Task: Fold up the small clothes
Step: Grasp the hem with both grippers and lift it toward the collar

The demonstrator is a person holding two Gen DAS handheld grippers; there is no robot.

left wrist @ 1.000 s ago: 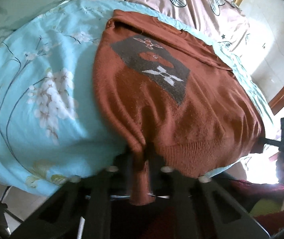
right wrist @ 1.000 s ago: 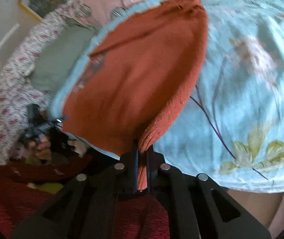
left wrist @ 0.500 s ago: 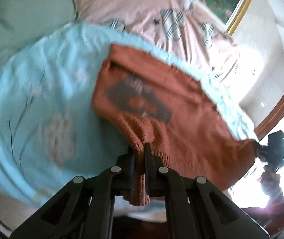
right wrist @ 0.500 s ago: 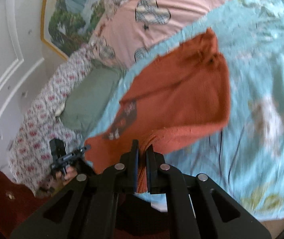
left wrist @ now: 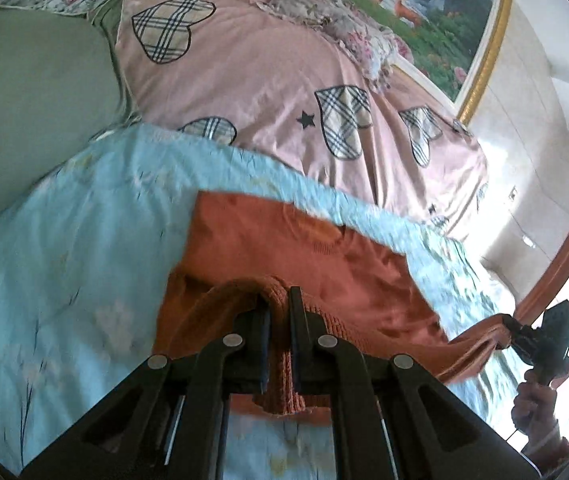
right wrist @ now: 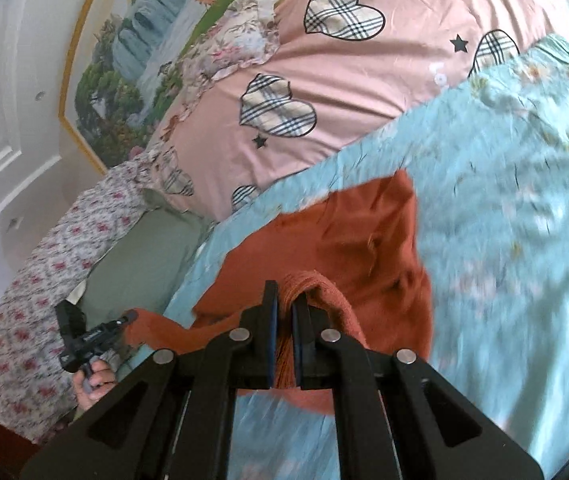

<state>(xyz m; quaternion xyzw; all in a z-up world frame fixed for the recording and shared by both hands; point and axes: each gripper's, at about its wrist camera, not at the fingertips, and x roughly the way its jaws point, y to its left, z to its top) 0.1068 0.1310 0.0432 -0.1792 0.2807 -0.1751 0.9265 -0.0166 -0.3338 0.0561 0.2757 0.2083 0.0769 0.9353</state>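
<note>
A rust-orange knitted sweater [left wrist: 324, 264] lies on the light blue floral quilt [left wrist: 76, 240], its near half raised and doubled over toward the far half. My left gripper [left wrist: 279, 300] is shut on one corner of its ribbed hem, which hangs down between the fingers. My right gripper [right wrist: 282, 296] is shut on the other hem corner of the sweater [right wrist: 356, 240]. Each gripper shows small in the other's view, the right gripper [left wrist: 512, 330] at the right edge and the left gripper [right wrist: 126, 318] at the left. The sweater's grey chest patch is hidden under the fold.
Beyond the quilt [right wrist: 524, 200] lies a pink cover with plaid hearts [left wrist: 284, 80], a grey-green pillow [left wrist: 32, 100] on the left and a floral sheet [right wrist: 44, 264]. A framed landscape picture [left wrist: 444, 12] hangs on the far wall. A hand [right wrist: 92, 380] holds the left gripper.
Both grippers have risen and moved forward over the bed, carrying the hem up and over the sweater's body. The chest patch, seen earlier, is now covered. The views tilted up toward the wall.
</note>
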